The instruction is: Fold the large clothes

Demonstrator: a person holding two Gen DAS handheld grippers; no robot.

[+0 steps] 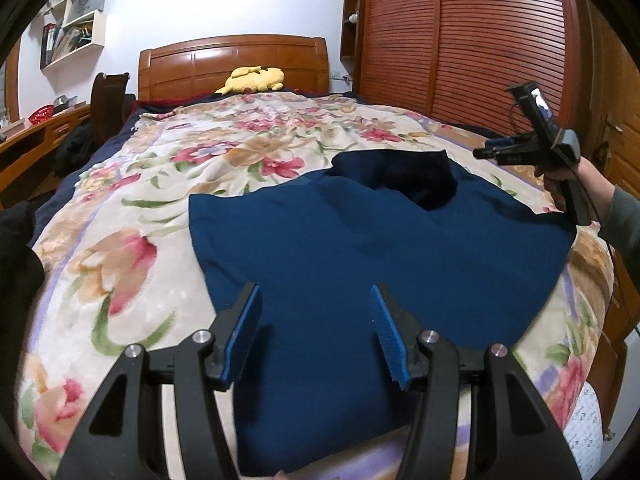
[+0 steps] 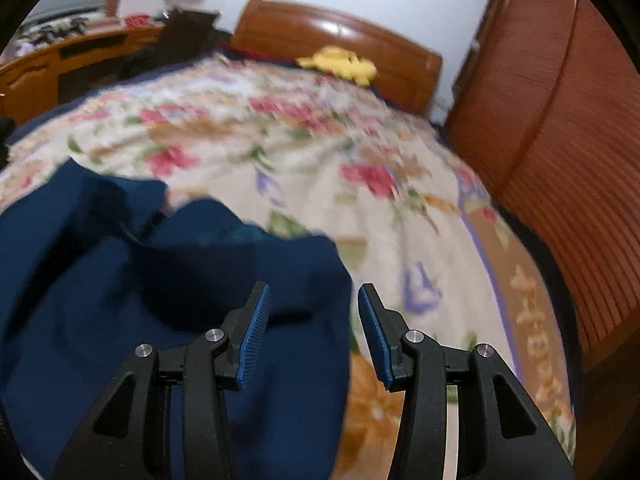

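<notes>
A large dark blue garment (image 1: 360,248) lies spread on the floral bedspread (image 1: 132,216), with a folded-over flap at its far side. My left gripper (image 1: 316,300) is open and empty, hovering over the garment's near part. The right gripper's handle (image 1: 560,152), held in a hand, shows at the garment's right edge. In the right wrist view my right gripper (image 2: 313,300) is open and empty, above the garment's (image 2: 160,288) right edge, with the bedspread (image 2: 400,240) beyond. That view is blurred.
A wooden headboard (image 1: 236,60) with a yellow plush toy (image 1: 256,79) stands at the far end. A slatted wooden wardrobe (image 1: 460,40) runs along the right. A wooden desk (image 1: 28,136) and wall shelves (image 1: 76,32) are at the left.
</notes>
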